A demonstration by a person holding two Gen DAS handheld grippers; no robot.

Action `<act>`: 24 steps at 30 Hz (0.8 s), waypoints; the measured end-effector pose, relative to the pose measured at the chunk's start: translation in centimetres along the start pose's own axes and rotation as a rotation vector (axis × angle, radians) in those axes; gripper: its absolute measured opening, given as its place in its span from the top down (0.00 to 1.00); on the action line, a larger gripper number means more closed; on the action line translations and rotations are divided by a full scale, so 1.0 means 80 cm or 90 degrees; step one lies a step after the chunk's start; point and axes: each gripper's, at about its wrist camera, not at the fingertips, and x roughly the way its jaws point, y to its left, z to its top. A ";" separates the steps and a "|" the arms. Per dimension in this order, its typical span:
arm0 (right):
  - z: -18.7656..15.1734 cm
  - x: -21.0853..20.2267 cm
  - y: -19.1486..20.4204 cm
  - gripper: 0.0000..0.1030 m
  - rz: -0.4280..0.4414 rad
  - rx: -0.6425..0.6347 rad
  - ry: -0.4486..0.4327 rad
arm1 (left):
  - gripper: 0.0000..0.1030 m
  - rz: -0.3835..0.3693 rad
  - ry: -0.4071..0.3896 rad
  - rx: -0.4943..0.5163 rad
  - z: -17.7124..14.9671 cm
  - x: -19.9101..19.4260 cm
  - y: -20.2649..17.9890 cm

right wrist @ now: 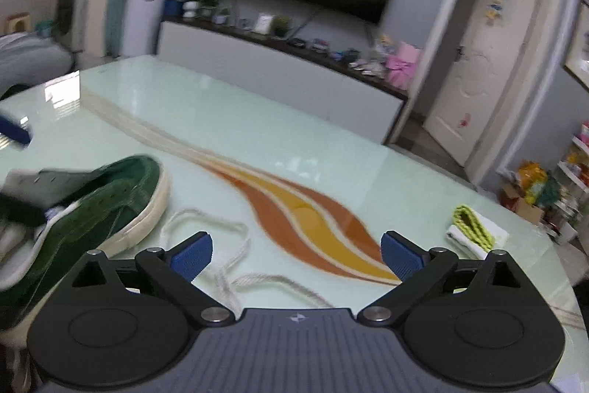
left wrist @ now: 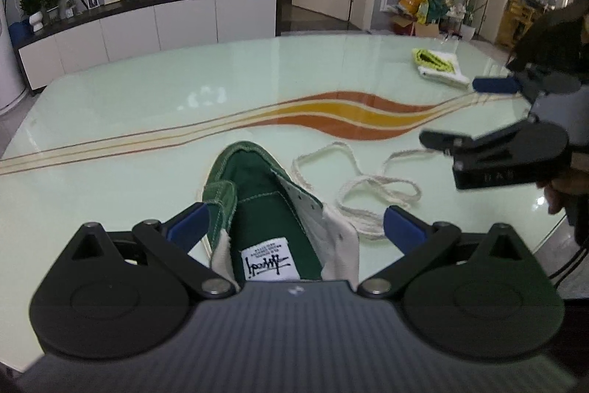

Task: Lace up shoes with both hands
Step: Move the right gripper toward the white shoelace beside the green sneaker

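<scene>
The green canvas shoe with the cream rubber sole (left wrist: 257, 205) lies on the pale green glass table (left wrist: 147, 91), directly under our left gripper (left wrist: 296, 227). That gripper's blue-padded fingers stand wide apart, one on each side of the shoe's opening, clamped on nothing; from the left wrist view we cannot tell whether a pad touches the canvas. The tongue with its white label sits just beneath the gripper body, and the eyelet row we can see carries no lace.

Our right gripper (right wrist: 296, 256) is likewise spread open and empty. It hovers over the table just beside the shoe, above the cream braided cotton shoelace (right wrist: 235, 267), which lies in loose loops on the glass against the shoe's side. In the right wrist view one strand runs between the fingers, below them.

We judge the lace to be light, limp and easily dragged; it will sag and twist, so it is best pinched close to a tip, where it is stiffest for threading. We cannot pick out either tip clearly. The shoe looks soft in the upper and firm at the sole, and may slide on the slick glass, so the eyelet flap or the collar seems the place to steady it.

Farther off lies a folded white and yellow-green cloth (left wrist: 440, 67).
</scene>
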 end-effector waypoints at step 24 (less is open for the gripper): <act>-0.017 0.086 0.104 0.78 0.220 -0.111 0.114 | 0.00 0.022 0.003 -0.102 0.019 0.010 0.062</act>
